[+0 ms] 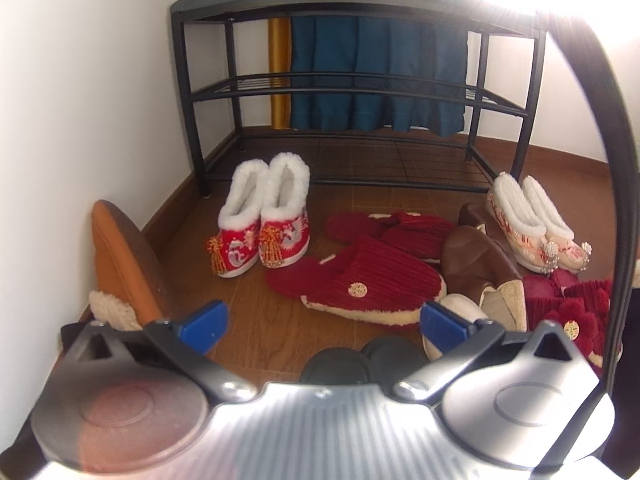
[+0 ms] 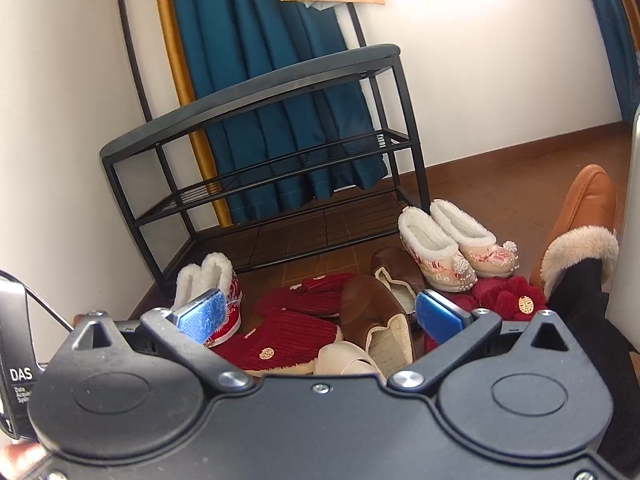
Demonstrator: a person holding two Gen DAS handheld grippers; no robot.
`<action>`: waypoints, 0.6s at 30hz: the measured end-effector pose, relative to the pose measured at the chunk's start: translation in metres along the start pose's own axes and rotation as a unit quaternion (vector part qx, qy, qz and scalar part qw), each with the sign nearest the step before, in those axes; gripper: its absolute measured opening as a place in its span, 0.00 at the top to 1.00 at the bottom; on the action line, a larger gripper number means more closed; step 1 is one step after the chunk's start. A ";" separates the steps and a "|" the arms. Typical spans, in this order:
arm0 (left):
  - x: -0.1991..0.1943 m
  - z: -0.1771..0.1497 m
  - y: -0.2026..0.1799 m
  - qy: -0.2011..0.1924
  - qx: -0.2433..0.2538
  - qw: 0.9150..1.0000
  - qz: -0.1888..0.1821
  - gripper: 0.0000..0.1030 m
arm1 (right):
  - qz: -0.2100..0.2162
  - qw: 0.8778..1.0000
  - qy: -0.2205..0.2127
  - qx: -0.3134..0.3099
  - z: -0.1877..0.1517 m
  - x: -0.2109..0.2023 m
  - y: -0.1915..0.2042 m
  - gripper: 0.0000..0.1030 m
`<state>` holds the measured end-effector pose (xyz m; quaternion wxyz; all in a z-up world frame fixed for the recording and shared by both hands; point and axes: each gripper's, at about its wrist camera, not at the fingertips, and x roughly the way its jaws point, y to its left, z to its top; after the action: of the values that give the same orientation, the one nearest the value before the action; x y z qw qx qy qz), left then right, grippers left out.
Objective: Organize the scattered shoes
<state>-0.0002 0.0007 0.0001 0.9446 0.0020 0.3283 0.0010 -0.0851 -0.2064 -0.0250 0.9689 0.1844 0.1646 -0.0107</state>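
Observation:
Shoes lie scattered on the wood floor before a black metal shoe rack [image 1: 352, 92] [image 2: 256, 120]. A red embroidered pair with white fur [image 1: 262, 216] [image 2: 216, 284] stands at the left. Red corduroy slippers [image 1: 372, 280] [image 2: 288, 332] lie in the middle, brown leather slippers [image 1: 480, 264] [image 2: 380, 312] beside them. A cream embroidered pair with white fur [image 1: 532, 224] [image 2: 452, 244] sits at the right. My left gripper [image 1: 324, 322] hangs open above the floor near the red slippers. My right gripper [image 2: 316, 316] is open above the pile. Neither holds anything.
An orange fur-lined slipper [image 1: 120, 264] [image 2: 576, 224] is worn on a person's foot at the view's edge. Dark red pompom slippers [image 1: 576, 312] [image 2: 508, 296] lie at the right. A blue curtain [image 1: 380, 40] hangs behind the rack. White walls [image 1: 80, 100] close in the left corner.

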 end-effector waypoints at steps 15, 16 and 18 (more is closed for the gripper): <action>-0.005 -0.004 0.011 -0.014 0.007 1.000 0.018 0.00 | -0.029 0.991 0.044 -0.126 -0.017 0.065 0.052 0.00; -0.005 -0.004 0.011 -0.012 0.005 1.000 0.018 0.00 | -0.029 0.990 0.043 -0.127 -0.018 0.065 0.052 0.00; -0.003 -0.004 0.013 -0.009 -0.001 1.000 0.019 0.00 | -0.032 0.990 0.041 -0.130 -0.016 0.062 0.052 0.00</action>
<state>-0.0054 0.0140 -0.0012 0.9472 0.0067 0.3201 0.0191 -0.0267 -0.1498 -0.0406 0.9762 0.0522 0.2102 -0.0127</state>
